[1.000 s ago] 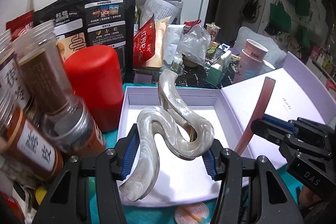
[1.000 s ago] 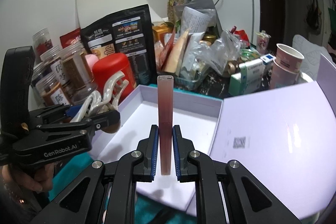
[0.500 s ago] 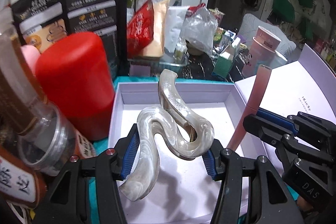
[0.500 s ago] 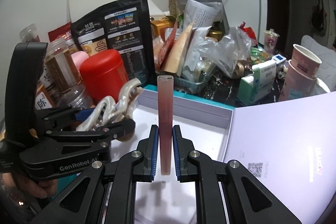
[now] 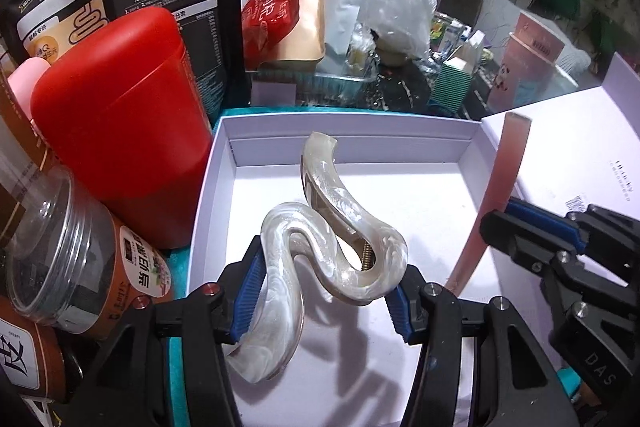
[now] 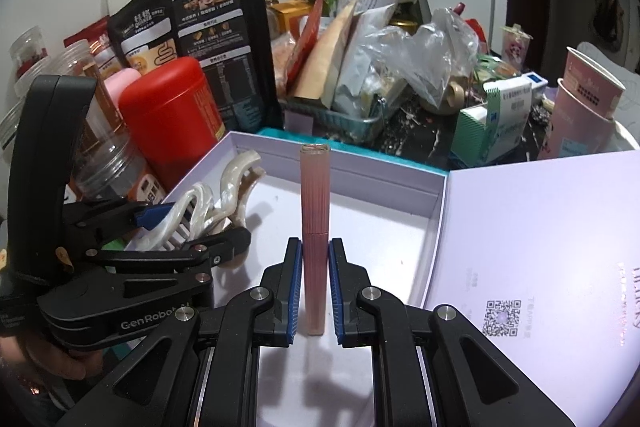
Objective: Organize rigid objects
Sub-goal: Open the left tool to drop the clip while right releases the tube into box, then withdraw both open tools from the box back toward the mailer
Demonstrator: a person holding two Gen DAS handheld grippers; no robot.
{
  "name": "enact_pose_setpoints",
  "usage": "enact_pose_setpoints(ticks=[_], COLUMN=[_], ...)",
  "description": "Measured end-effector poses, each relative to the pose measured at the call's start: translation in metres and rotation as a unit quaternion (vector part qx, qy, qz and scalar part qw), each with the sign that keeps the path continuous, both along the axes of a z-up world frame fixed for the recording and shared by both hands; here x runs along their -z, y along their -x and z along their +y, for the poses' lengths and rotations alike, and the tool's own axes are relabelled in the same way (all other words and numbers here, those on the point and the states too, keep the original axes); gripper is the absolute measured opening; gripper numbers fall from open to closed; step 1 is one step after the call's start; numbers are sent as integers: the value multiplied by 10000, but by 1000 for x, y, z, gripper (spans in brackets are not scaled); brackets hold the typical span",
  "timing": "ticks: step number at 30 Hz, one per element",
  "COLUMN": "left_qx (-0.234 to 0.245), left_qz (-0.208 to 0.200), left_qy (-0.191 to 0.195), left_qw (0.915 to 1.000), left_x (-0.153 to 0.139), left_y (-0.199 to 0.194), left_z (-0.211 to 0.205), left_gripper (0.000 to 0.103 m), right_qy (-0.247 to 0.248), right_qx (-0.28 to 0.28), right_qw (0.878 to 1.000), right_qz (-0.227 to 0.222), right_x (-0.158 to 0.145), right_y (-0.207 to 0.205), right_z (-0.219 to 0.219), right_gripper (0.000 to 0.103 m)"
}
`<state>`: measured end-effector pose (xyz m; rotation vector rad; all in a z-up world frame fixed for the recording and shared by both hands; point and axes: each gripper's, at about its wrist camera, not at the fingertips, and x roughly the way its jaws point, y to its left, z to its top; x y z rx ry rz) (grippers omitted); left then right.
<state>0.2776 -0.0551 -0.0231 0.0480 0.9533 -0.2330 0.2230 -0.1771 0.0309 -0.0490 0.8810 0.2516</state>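
Holding two things over the same box right now. The left claw (image 5: pixel 324 287) is clamped on a pearly white wavy hair clip (image 5: pixel 320 247), blue pads pressing on both sides of it, and the clip hangs above the white floor of the open lavender box (image 5: pixel 344 127), toward the box's left wall. The right claw (image 6: pixel 315 291) is closed tight on a slim pink ribbed tube (image 6: pixel 315 227), which stands upright between the pads over the middle of the box, its top reaching up to the far wall in the right wrist view. The box's lid (image 6: pixel 540 247) lies flipped open along its right edge, with a QR code printed on it. Just off the box's left edge there's a red canister (image 5: pixel 116 123) and a clear jar (image 5: pixel 68 251) with an orange label, touching or nearly so. Behind the far edge the worktop is piled with a black oat bag (image 6: pixel 192 39), snack packets and crumpled plastic, plus pink paper cups (image 6: pixel 584 103) at the far right.
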Motion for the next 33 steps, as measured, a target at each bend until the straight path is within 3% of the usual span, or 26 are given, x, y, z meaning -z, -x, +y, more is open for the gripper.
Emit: enact_pose_setpoints(ticks=[9,11,13,18,22,33], left_qx=[-60,-75,-112,-100,-75,-75], left_qz=[240,161,7,-108,-146,-401], left_qy=[-90,-213,-304,-307,-222,-126], left_qw=[9997,9996,9995,9994,9996,9991], left_x=[8,6,0,-9,-14,-36], left_y=[-5,-2,2,5,8,29], left_z=[1,-2,-3,-3,-4,1], left_gripper=[55,73,80,80,80,80], right_qy=[-4,29,46,36,-31,-84], right_qx=[77,106,152,212,256,313], right_qw=[10000,9999,9999,9998,9996,9993], right_qz=[28,25,34,44,-58,-197], right_x=[0,0,0,-1,-7,-25], right_y=[-2,-2,-2,-2,1,14], right_z=[-2,-3,-3,-6,-9,-10], right_gripper=[14,14,14,15,30,30])
